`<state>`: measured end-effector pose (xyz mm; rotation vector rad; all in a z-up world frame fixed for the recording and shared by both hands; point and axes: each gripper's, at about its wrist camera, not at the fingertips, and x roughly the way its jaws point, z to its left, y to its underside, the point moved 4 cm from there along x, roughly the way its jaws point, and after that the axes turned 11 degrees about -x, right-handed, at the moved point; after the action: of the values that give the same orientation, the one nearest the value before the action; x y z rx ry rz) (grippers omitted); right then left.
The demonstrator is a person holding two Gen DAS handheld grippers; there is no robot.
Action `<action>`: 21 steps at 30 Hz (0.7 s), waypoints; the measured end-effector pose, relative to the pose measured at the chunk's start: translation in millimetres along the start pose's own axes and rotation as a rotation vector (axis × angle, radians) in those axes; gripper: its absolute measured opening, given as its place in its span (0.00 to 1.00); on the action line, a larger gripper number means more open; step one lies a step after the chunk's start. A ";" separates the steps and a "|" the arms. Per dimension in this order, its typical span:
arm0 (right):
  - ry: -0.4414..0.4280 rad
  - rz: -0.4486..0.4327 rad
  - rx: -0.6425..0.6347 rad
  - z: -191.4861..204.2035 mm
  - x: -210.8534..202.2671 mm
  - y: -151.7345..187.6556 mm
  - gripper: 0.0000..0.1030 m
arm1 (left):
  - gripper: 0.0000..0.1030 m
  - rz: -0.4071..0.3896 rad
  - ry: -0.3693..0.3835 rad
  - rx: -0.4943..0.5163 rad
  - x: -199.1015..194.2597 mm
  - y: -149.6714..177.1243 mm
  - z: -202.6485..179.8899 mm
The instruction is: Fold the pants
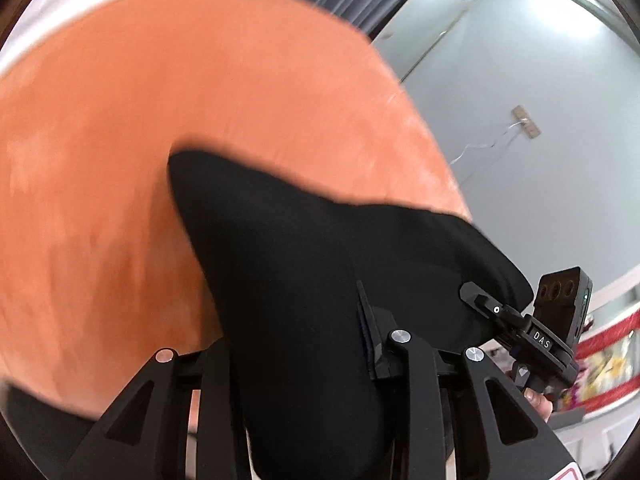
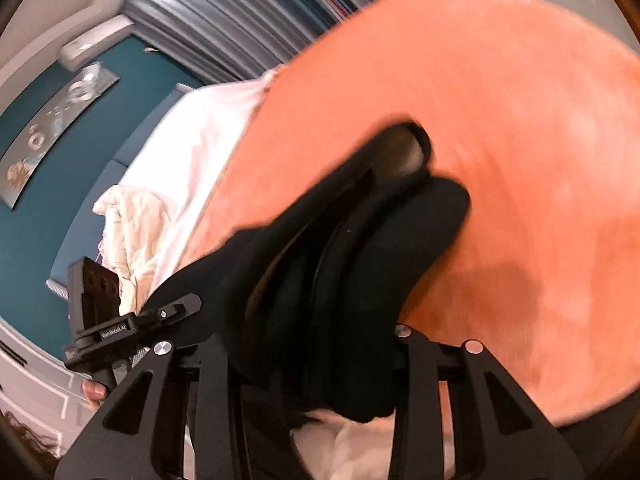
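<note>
The black pants [image 1: 280, 264] hang lifted over an orange blanket [image 1: 140, 128]. My left gripper [image 1: 304, 360] is shut on the pants, whose cloth drapes over and hides its fingertips. The right gripper [image 1: 476, 300] shows at the right in the left wrist view, pinching the same cloth edge. In the right wrist view the pants [image 2: 340, 264] bunch up between my right gripper [image 2: 316, 360], shut on them, with an open waistband or leg end [image 2: 404, 152] pointing away. The left gripper [image 2: 176, 312] shows at lower left, gripping the cloth.
The orange blanket [image 2: 500, 140] covers a bed with a white sheet [image 2: 192, 140] and a crumpled cream cloth [image 2: 132, 224]. A teal wall [image 2: 60, 184] and striped curtains [image 2: 240, 12] stand behind. A grey floor with a power strip [image 1: 526, 120] lies right of the bed.
</note>
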<state>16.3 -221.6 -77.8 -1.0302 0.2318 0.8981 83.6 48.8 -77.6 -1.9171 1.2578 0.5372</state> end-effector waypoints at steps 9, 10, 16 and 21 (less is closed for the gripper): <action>-0.031 -0.258 -0.208 30.8 17.8 -170.6 0.31 | 0.27 -0.330 0.040 0.215 -34.8 -167.9 -72.6; -0.040 -0.287 -0.221 31.8 27.6 -190.9 0.31 | 0.27 -0.354 0.047 0.221 -30.9 -185.7 -76.0; -0.090 -0.388 -0.192 -14.0 108.4 -281.5 0.31 | 0.28 -0.413 0.105 0.147 31.9 -299.9 -58.7; -0.079 -0.342 -0.107 -85.9 208.1 -306.2 0.31 | 0.28 -0.392 0.065 0.116 131.4 -352.1 -13.0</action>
<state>394.0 -243.8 -42.5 -1.0910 -0.0600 0.6435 456.6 39.7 -31.1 -2.0256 0.8951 0.1957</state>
